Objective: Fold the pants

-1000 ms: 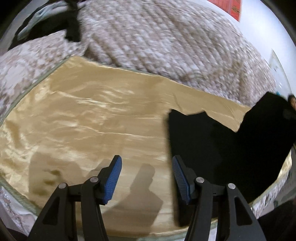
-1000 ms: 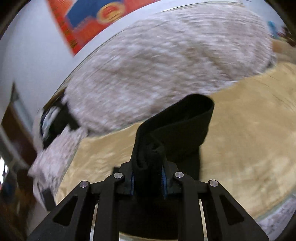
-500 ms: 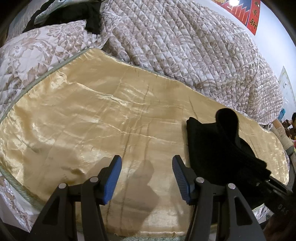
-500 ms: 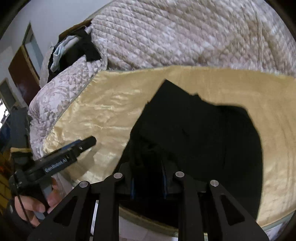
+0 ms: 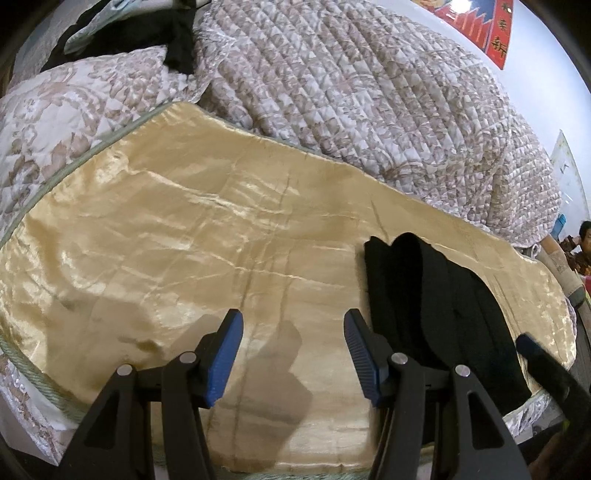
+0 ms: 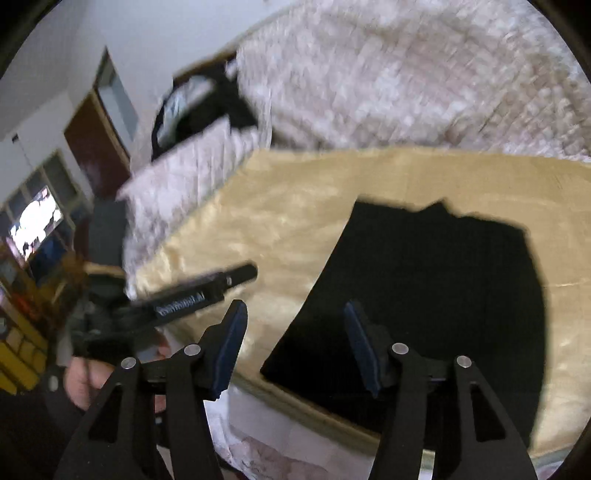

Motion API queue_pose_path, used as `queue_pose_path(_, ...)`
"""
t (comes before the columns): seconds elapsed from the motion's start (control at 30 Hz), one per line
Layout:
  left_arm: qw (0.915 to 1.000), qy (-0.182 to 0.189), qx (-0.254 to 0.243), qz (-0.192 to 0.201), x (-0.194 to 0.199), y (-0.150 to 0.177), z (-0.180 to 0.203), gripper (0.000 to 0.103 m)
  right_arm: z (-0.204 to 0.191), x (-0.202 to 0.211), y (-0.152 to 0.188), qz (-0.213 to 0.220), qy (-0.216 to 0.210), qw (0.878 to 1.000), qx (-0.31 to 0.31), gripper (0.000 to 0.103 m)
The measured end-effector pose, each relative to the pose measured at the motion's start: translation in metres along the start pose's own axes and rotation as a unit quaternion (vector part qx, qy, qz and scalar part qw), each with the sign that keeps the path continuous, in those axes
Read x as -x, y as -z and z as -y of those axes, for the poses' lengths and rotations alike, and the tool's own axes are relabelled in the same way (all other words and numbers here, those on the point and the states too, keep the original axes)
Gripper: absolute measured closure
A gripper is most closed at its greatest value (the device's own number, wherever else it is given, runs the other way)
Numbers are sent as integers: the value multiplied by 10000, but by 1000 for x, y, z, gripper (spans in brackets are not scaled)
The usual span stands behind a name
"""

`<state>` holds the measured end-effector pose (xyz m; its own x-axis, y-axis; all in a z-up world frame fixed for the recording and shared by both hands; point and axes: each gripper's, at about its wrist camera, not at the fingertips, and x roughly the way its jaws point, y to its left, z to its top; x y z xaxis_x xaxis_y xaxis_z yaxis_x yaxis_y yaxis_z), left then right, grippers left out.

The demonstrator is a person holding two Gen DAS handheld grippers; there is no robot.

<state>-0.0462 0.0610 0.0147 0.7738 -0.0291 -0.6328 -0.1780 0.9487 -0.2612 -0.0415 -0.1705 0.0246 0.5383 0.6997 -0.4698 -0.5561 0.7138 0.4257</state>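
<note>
The black pants (image 5: 439, 306) lie folded into a compact stack on the gold satin sheet (image 5: 192, 236), at the right near the front edge. In the right wrist view the pants (image 6: 436, 288) show as a flat dark block. My left gripper (image 5: 293, 354) is open and empty, hovering over bare sheet just left of the pants. My right gripper (image 6: 293, 350) is open and empty, above the pants' near left corner and the bed's edge. The left gripper's body (image 6: 192, 295) shows at the left in the right wrist view, which is blurred.
A quilted floral comforter (image 5: 369, 96) is heaped behind the sheet. A pillow (image 5: 62, 110) lies at the back left with dark clothes (image 5: 147, 33) on it. The bed's front edge (image 6: 295, 402) runs below my right gripper. A person (image 5: 583, 247) sits at far right.
My right gripper has let go of the pants and opened, pulling back toward the bed's edge. The pants now lie flat in a folded stack. The left gripper stayed open and barely moved.
</note>
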Motion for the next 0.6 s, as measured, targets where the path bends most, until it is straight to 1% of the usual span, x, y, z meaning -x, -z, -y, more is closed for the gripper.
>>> queue_pose_path(0.03,10000,37,-33,5,0,0,3,43,6,9,1,165,129,9998,-51,48)
queue_pose_path(0.07,10000,70,-61,7,0,0,6,43,17,19,2,330,348,9987,-158,49)
queue_pose_path(0.1,9999,119,-100,11,-1,0,8,43,28,24,5,395,617,9970,-265,62)
queue_pose_path(0.13,9998,162,-137,14,-1,0,11,43,37,24,8,373,897,9947,-343,71)
queue_pose_path(0.17,9996,202,-181,18,-1,0,14,43,48,21,14,261,1149,9920,-450,82)
queue_pose_path(0.23,9992,296,-283,26,-1,1,23,43,62,9,27,-52,1214,9904,-660,83)
queue_pose_path(0.27,9989,345,-327,29,0,1,27,44,61,3,33,-120,1180,9911,-610,83)
queue_pose_path(0.3,9985,391,-377,18,-1,0,32,44,54,3,35,-52,1147,9924,-435,83)
queue_pose_path(0.33,9981,437,-440,5,-1,-1,37,43,48,1,34,-112,887,9953,-371,83)
queue_pose_path(0.37,9976,469,-511,-10,-1,-2,43,43,47,-3,34,-272,571,9972,-406,83)
queue_pose_path(0.4,9971,508,-573,-14,-1,-5,49,43,44,-8,33,-456,424,9974,-375,83)
queue_pose_path(0.43,9965,562,-616,-7,0,-8,54,43,39,-10,31,-509,525,9971,-206,83)
queue_pose_path(0.47,9959,628,-654,-8,1,-11,59,43,38,-6,27,-448,534,9975,-129,83)
queue_pose_path(0.5,9950,715,-701,-5,2,-16,66,43,43,2,20,-300,468,9981,-262,83)
queue_pose_path(0.53,9941,780,-753,-3,1,-20,73,43,50,11,12,-114,493,9978,-435,83)
queue_pose_path(0.6,9912,937,-932,-43,-4,-29,91,43,66,25,0,115,705,9960,-540,83)
